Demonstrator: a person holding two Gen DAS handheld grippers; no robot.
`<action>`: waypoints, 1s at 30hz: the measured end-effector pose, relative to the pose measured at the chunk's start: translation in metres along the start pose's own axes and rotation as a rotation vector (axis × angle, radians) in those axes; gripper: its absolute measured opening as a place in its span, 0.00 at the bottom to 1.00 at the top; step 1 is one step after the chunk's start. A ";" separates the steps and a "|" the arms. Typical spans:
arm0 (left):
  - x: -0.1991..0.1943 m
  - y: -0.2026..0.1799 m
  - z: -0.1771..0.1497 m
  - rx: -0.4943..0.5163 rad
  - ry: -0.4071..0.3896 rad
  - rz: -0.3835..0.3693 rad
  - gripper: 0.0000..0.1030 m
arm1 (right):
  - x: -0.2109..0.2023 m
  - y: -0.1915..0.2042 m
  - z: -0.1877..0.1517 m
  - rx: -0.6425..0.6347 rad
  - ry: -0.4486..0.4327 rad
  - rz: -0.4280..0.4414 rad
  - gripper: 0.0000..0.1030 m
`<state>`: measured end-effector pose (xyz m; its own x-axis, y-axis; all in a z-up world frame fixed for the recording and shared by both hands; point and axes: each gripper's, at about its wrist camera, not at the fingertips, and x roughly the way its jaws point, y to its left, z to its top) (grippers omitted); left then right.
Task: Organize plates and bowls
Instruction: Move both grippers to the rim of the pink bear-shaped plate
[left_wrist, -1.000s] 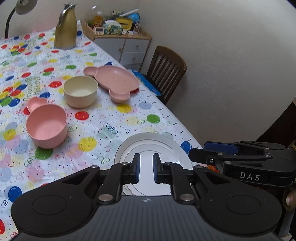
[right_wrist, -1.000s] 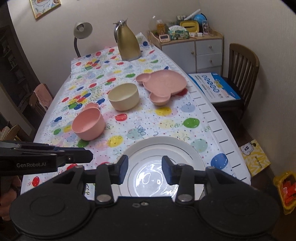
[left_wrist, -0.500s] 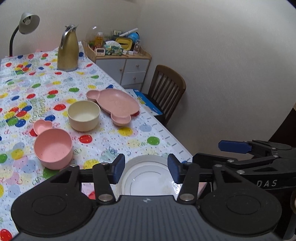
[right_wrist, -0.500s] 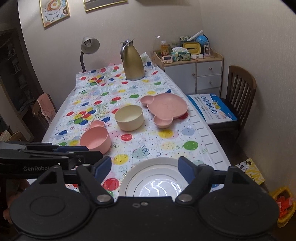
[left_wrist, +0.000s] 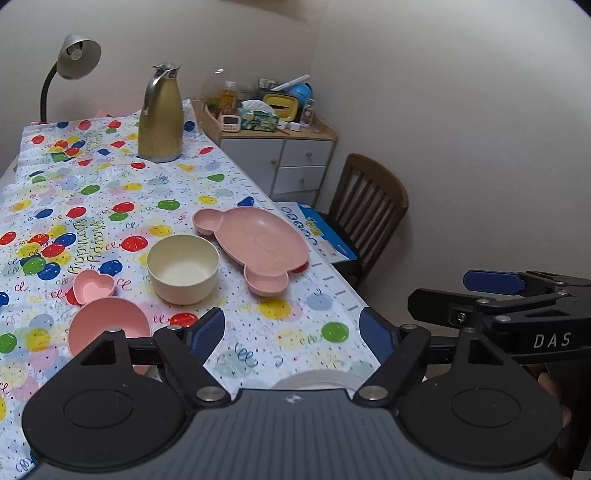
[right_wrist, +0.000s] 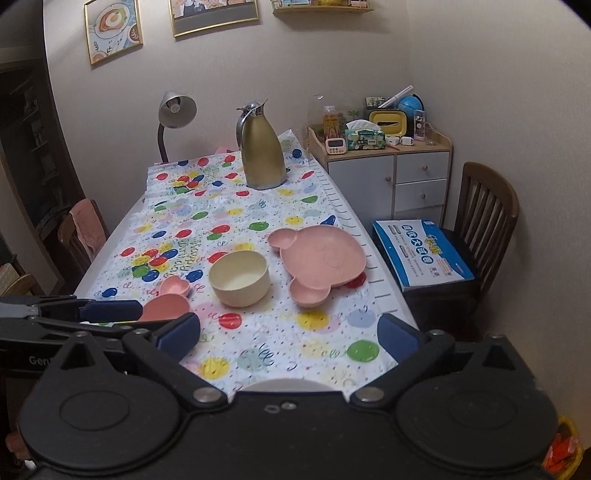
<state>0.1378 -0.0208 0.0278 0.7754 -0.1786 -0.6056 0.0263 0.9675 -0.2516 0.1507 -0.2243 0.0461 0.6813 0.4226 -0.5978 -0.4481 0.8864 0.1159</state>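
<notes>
Both grippers have pulled up and back since a second ago, and their jaws, then narrow over the white plate, now stand spread wide with nothing between them. Only the far rim of the white plate (left_wrist: 314, 380) shows, at the near edge of the tabletop, below and behind the fingertips of the left gripper (left_wrist: 291, 332); in the right wrist view the same rim (right_wrist: 284, 384) peeks out under the right gripper (right_wrist: 288, 332).

Farther up the tabletop, a pink bowl (left_wrist: 109, 325) sits left of the left gripper, partly hidden by its left finger, with a small heart-shaped pink dish (left_wrist: 93, 287) touching or just beside its far rim. A cream bowl (left_wrist: 183, 268) stands beyond them near the middle, and a pink bear-shaped plate (left_wrist: 255, 245) lies just beside it toward the right edge.

A gold jug (left_wrist: 161, 114) stands near the far edge of the balloon-print tablecloth (left_wrist: 110, 192). A desk lamp (left_wrist: 74, 62) rises past the far left corner. A cabinet (right_wrist: 388, 177) and a wooden chair (right_wrist: 484, 218) stand off the right side.
</notes>
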 end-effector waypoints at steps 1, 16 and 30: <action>0.007 0.000 0.004 -0.005 0.002 0.013 0.78 | 0.007 -0.005 0.005 -0.003 0.005 0.007 0.99; 0.133 0.003 0.070 -0.122 0.069 0.139 0.78 | 0.114 -0.089 0.074 -0.055 0.065 0.053 0.99; 0.232 0.054 0.119 -0.357 0.175 0.182 0.78 | 0.226 -0.133 0.108 -0.068 0.193 0.113 0.92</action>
<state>0.3943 0.0111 -0.0368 0.6280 -0.0685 -0.7752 -0.3446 0.8687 -0.3559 0.4269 -0.2262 -0.0183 0.5040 0.4682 -0.7258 -0.5572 0.8183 0.1409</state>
